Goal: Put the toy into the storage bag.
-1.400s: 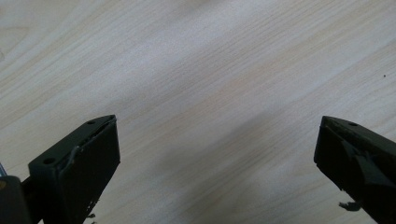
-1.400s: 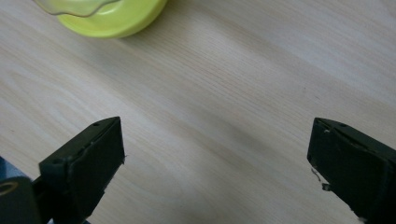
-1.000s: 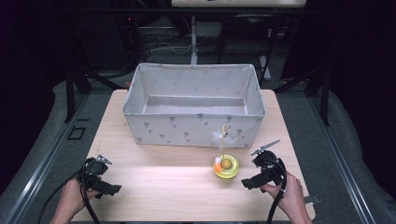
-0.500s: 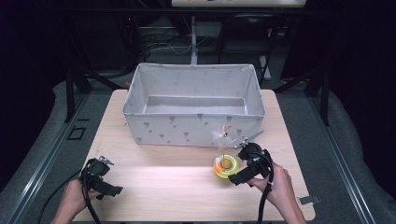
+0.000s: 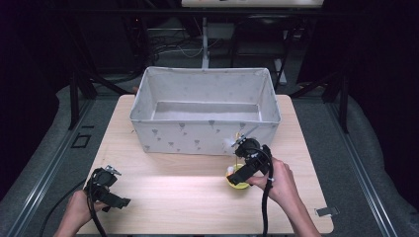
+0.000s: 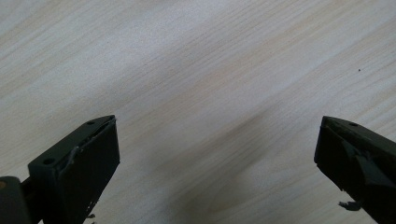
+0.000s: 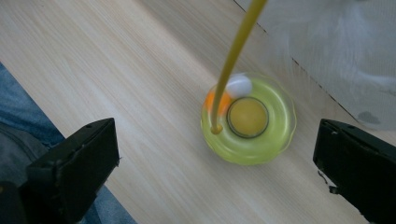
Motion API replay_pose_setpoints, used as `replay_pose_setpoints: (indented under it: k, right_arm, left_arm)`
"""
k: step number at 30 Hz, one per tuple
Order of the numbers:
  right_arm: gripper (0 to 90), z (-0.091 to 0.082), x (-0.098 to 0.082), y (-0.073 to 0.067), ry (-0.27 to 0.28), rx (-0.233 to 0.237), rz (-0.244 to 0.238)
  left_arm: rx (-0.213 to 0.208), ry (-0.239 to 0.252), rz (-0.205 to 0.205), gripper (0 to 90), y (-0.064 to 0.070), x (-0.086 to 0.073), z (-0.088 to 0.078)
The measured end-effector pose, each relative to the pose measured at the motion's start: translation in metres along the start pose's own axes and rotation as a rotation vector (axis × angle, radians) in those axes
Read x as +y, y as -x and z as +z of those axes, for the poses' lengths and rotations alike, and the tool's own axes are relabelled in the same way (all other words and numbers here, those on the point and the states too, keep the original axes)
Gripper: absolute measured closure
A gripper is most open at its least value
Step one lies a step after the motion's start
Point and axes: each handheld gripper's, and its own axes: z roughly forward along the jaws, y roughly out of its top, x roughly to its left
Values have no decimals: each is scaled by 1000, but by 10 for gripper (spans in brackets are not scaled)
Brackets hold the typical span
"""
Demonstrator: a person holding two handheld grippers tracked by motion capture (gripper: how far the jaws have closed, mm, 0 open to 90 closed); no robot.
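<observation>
Right tool (image 7: 217, 172) hovers, jaws spread, above yellow ring toy (image 7: 248, 119).

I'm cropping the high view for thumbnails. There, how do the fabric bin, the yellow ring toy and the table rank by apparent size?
1. Table, largest; it carries everything.
2. Bin, covering much of the table's far half.
3. Ring toy, far smallest, partly hidden by the right gripper.

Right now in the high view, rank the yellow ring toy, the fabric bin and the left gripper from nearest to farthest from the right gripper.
1. Yellow ring toy: directly beneath the right gripper, on the table.
2. Fabric bin: just beyond it, at the table's middle.
3. Left gripper: far across, at the near left corner.
</observation>
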Motion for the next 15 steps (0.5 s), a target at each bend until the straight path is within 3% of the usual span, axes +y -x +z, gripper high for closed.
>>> replay_pose_setpoints:
  k: [6, 10, 11, 15]
  right_arm:
    - [4, -2, 11, 1, -6, -11, -8]
    - [196, -9, 19, 5, 7, -41, 3]
    - [196, -9, 19, 5, 7, -41, 3]
    - [365, -13, 25, 5, 3, -34, -4]
  left_arm:
    - [-6, -4, -1, 5, 0, 0, 0]
    - [-10, -11, 2, 12, 1, 0, 2]
    - [-10, -11, 2, 13, 1, 0, 2]
    - [-13, -14, 9, 19, 2, 1, 2]
